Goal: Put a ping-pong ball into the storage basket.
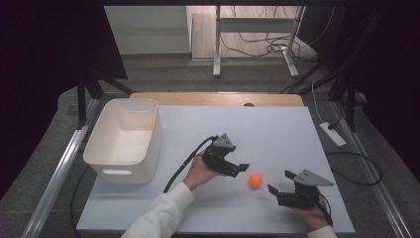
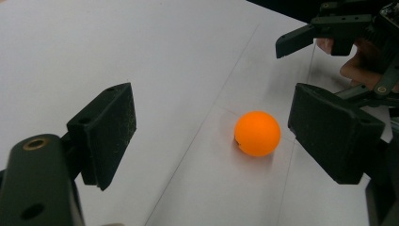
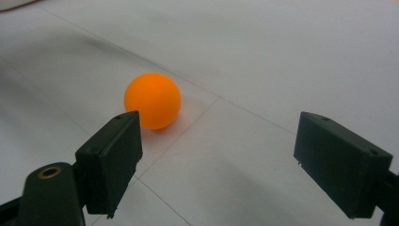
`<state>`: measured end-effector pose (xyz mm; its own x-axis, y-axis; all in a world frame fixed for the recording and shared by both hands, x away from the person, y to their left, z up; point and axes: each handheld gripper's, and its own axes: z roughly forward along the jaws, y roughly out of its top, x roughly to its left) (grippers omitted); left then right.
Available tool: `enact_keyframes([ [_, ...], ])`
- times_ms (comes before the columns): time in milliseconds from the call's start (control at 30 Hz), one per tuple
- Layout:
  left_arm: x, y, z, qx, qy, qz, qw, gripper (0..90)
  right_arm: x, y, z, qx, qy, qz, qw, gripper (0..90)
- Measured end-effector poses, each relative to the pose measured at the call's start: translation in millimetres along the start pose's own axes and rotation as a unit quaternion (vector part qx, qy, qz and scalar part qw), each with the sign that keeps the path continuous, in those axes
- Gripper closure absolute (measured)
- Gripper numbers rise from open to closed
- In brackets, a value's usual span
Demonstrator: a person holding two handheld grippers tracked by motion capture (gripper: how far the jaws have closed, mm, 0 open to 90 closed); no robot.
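Observation:
A small orange ball [image 1: 255, 180] lies on the white table sheet [image 1: 267, 129], near its front, between my two grippers. My left gripper [image 1: 241, 170] is just left of the ball, open, pointing at it. In the left gripper view the ball [image 2: 257, 133] rests on the sheet beyond the wide-apart jaws of that gripper [image 2: 219, 127], nearer the right jaw, touching neither. My right gripper [image 1: 280, 181] sits just right of the ball, open. In the right gripper view the ball [image 3: 152, 100] lies ahead of the left jaw, outside the gripper's [image 3: 216, 141] gap.
A white plastic bin [image 1: 116, 171] stands on the left part of the table; its inside looks bare. A wooden table edge [image 1: 218, 98] runs along the back. Cables, a power strip [image 1: 333, 134] and metal frame legs lie on the floor around the table.

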<state>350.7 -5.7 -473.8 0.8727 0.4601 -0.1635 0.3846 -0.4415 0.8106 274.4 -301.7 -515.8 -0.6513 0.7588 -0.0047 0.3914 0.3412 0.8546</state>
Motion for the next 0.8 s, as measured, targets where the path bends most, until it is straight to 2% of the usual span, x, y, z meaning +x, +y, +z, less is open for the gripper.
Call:
enact_keyframes([
  [467, -6.5, 5.9, 18.8, 0.016, -0.012, 0.002, 0.9998, 16.9, 0.0, 0.6, 0.1, -0.001, -0.001, 0.000, 1.0000, 15.9],
  [567, -8.5, 6.4, 22.1, 0.024, -0.007, 0.010, 0.9996, 16.9, 0.0, 0.9, 0.3, 0.000, -0.002, -0.001, 1.0000, 15.9],
  [800, -10.3, 5.8, 26.7, 0.028, -0.010, 0.007, 0.9995, 16.9, 0.1, 0.7, -0.1, 0.000, -0.001, -0.001, 1.0000, 15.9],
])
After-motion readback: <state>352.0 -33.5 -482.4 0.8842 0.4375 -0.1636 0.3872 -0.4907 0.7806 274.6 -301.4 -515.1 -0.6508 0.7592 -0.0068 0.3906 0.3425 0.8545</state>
